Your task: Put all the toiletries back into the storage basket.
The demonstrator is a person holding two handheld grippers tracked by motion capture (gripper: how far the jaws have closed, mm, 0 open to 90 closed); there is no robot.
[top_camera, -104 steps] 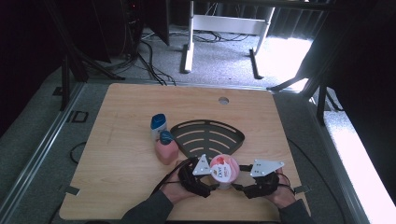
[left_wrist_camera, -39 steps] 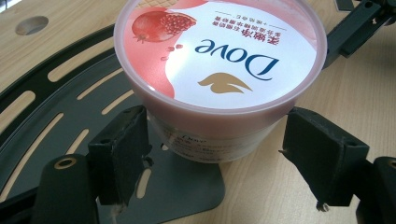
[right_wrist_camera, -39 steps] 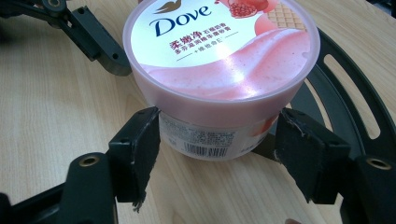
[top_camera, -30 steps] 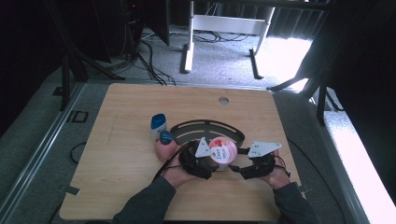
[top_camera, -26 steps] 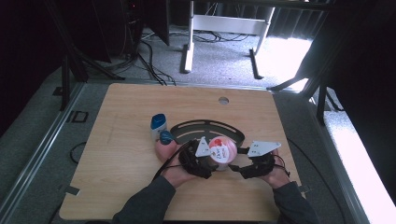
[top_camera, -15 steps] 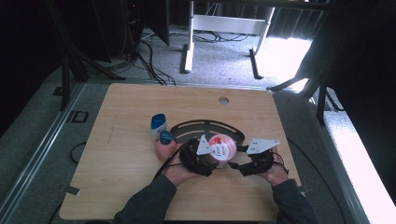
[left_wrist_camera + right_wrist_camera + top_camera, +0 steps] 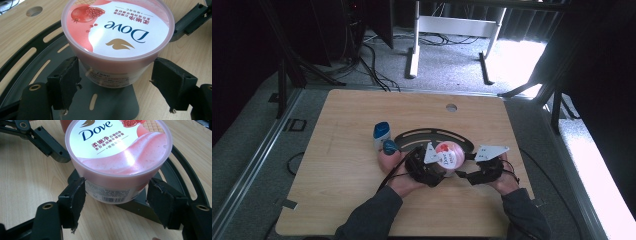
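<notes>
Your forearms come in over the surface's [image 7: 342,210] near edge, hands level and angled inward toward each other. Your left tongs [image 7: 428,169] and right tongs [image 7: 482,167] flank the tub [image 7: 449,156] from opposite sides. Both stand spread wide around its lower wall; the left tongs' left pad [image 7: 65,82] sits against it, the other pads just beside it. The tub rests upright on the black rack [image 7: 412,136], toward the near edge.
</notes>
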